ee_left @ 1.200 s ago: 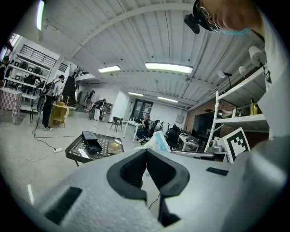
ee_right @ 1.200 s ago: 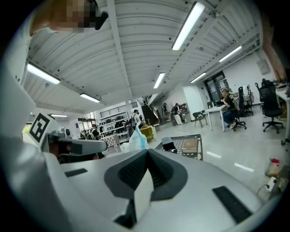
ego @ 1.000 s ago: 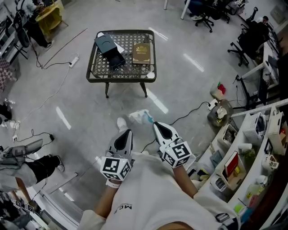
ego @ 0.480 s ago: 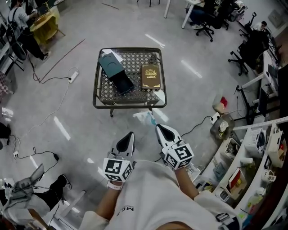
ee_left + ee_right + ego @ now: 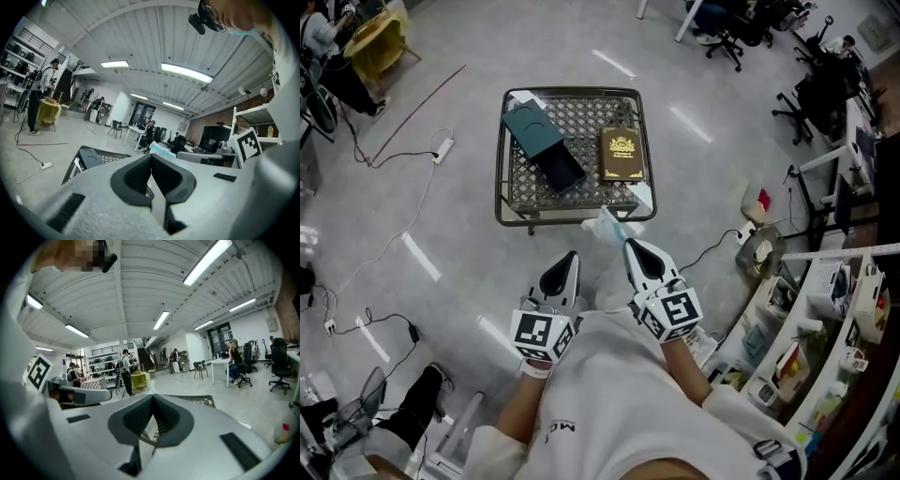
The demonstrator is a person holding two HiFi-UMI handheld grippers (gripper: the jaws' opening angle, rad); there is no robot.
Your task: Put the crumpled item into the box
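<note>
A crumpled white and pale blue item (image 5: 604, 226) is pinched at the tip of my right gripper (image 5: 629, 245), which is shut on it, just short of the table's near edge. The box (image 5: 544, 148) is dark teal; it lies open on the left half of the metal mesh table (image 5: 572, 202). My left gripper (image 5: 570, 256) hangs beside the right one, shut with nothing in it. In the left gripper view its jaws (image 5: 151, 157) meet, and the crumpled item (image 5: 161, 148) shows just beyond. In the right gripper view the jaws of the right gripper (image 5: 152, 397) are closed.
A brown book-like case (image 5: 622, 154) lies on the table's right half. Cables and a power strip (image 5: 441, 148) trail over the floor at the left. Shelves with clutter (image 5: 825, 319) line the right side, office chairs (image 5: 811, 94) stand at the far right, and people stand in the background.
The table has come closer to both grippers, and the crumpled item now hangs at its near edge. Both grippers keep the same pose, with the right one still holding the item.
</note>
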